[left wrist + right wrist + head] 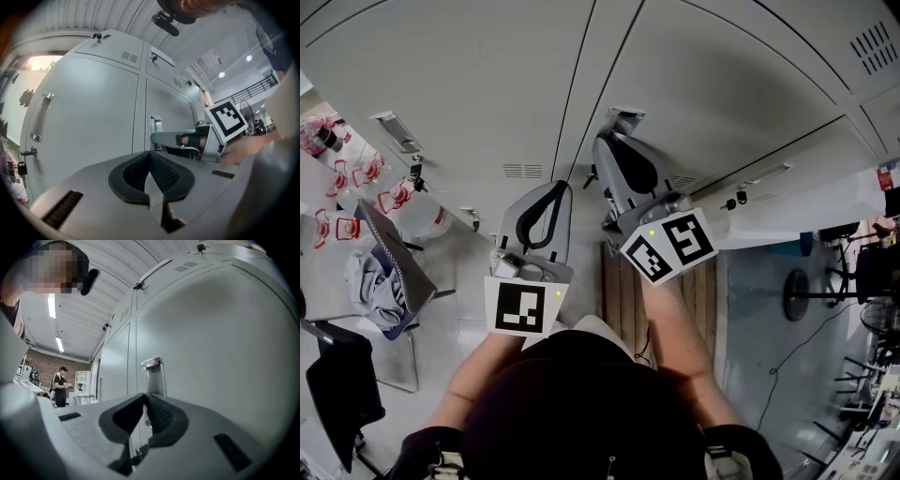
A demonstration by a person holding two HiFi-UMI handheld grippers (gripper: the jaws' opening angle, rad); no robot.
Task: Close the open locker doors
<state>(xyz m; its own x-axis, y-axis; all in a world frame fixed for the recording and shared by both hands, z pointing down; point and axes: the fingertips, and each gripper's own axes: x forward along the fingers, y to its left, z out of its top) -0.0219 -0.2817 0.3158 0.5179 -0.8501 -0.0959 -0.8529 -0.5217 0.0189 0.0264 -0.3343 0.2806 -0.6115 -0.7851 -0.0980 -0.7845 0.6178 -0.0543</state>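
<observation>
Grey locker doors [487, 84] fill the wall in front of me, and those facing the grippers look flush. A metal handle [624, 116] sits on the door beside the middle seam. My right gripper [610, 137] points at it, tips just short of the handle [153, 376], jaws shut with nothing between them [145, 395]. My left gripper [557, 186] hangs lower and to the left, away from the door, shut and empty [150, 153]. From the left gripper view the right gripper [155, 138] reaches towards the same handle [155, 123].
A long handle [40, 117] and a key lock [21, 166] sit on the left door. A chair with clothes [380, 281] and a black chair [337, 394] stand left. A stand base [797, 295] is on the floor right. A person [59, 385] stands far off.
</observation>
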